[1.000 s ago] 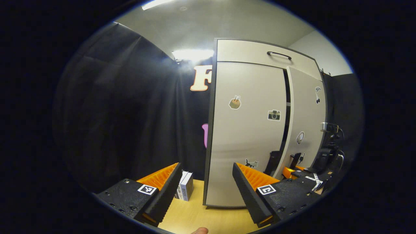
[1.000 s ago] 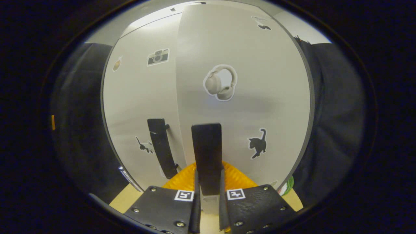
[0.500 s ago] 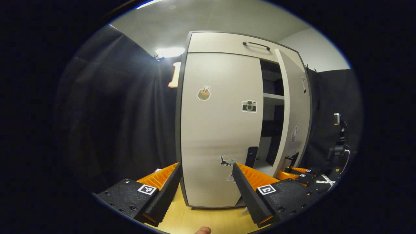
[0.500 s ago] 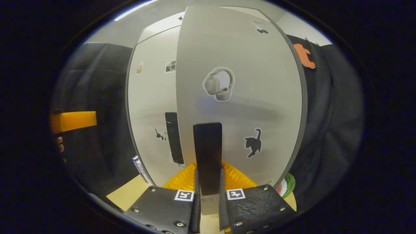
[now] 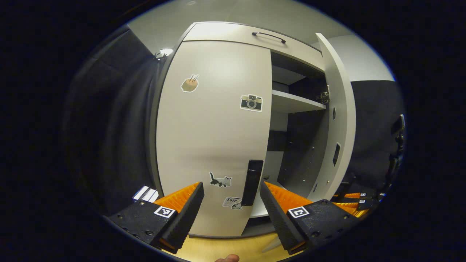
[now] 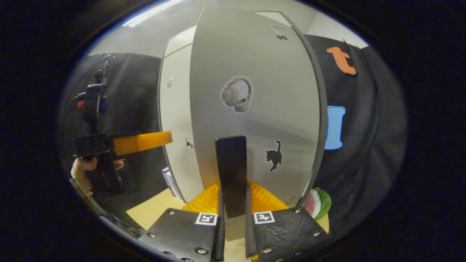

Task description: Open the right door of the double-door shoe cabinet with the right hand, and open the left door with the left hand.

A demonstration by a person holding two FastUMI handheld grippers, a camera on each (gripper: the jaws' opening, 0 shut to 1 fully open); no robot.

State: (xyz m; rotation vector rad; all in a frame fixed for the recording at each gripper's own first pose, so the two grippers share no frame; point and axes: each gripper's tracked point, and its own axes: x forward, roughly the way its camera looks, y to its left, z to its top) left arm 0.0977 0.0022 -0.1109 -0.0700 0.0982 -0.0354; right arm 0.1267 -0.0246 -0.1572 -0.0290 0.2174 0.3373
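In the left gripper view, the right door is now swinging far wider at the frame's right, baring shelves, while the released left tool is closing on the left door's handle at lower centre. In the right gripper view, the right tool is staying clenched on the right door's handle, centre bottom; the left door is next.

We see black cloth draped as the booth wall on the left of the left gripper view, with a small bright light at its top edge. Above runs a pale ceiling, and a light wall sits at upper right. A yellowish wooden surface lies along the bottom. In the right gripper view, a ceiling light strip shows at upper left.
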